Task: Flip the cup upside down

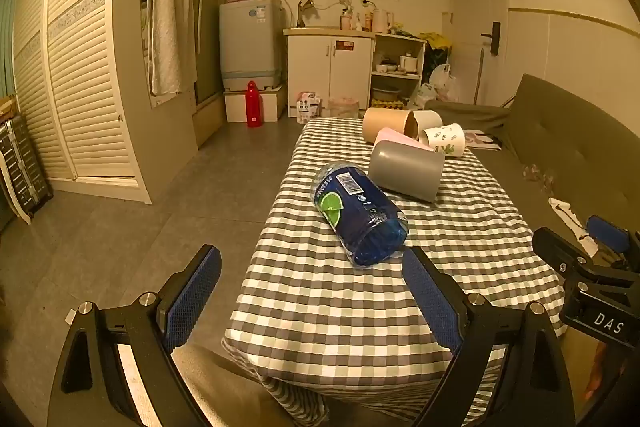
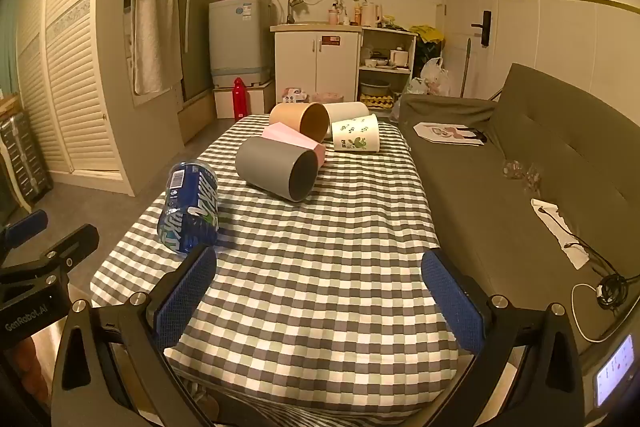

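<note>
The gray cup [image 2: 280, 169] is seen lying on its side near the middle of the checkered surface [image 2: 320, 287], its open mouth turned toward the right gripper's camera. Just behind it a pink cup [image 2: 294, 139] is laid on its side as well, and the two appear to be touching, though the contact itself is hidden by the gray cup's body. Farther back, a tan cup [image 2: 298, 119], a white cup [image 2: 348, 111] and a smaller white cup printed with green figures [image 2: 356, 139] are gathered at the far end of the surface, all tipped over. A blue plastic bottle [image 1: 358, 215] with a lime on its label is laid on its side nearer the cameras, to the left of the gray cup and apart from it. The left gripper [image 1: 312, 295] is held low over the near left edge of the surface, its blue-padded fingers [image 1: 196, 295] spread wide with nothing between them; the bottle's near end is seen just beyond the inner finger. The right gripper [image 2: 320, 295] is held over the near end of the surface, its fingers [image 2: 454, 301] likewise parted wide and empty, well apart from the gray cup. A gray sofa [image 2: 520, 147] is set along the right side of the surface, and a red bottle [image 1: 253, 105] is stood on the floor by the washing machine [image 1: 250, 43].
</note>
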Tool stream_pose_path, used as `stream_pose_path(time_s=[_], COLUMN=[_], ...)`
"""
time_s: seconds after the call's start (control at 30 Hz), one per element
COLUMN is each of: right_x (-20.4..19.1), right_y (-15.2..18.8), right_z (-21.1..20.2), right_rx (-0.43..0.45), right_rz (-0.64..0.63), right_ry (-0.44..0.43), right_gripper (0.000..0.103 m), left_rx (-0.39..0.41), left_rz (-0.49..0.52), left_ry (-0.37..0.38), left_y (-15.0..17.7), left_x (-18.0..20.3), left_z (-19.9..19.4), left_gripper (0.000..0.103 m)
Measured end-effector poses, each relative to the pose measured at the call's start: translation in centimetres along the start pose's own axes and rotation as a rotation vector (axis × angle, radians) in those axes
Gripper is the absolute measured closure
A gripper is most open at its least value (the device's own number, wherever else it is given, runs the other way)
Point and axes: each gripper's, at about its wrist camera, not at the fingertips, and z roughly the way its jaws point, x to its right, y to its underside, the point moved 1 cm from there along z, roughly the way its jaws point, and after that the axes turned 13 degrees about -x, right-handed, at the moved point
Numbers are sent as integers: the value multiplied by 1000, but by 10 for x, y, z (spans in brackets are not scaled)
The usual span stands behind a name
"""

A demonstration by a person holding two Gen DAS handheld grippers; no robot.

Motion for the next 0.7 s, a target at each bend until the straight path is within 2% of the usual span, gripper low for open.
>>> stream_pose_path(time_s=[0.7], right_x=[0], right_y=[0], right_z=[1], right_rx=[-4], right_rz=[1], right_ry=[-4], right_gripper=[0], left_rx=[-6], left_rz=[12], left_ry=[-2], left_y=[1], left_x=[5], left_z=[3], left_gripper=[9])
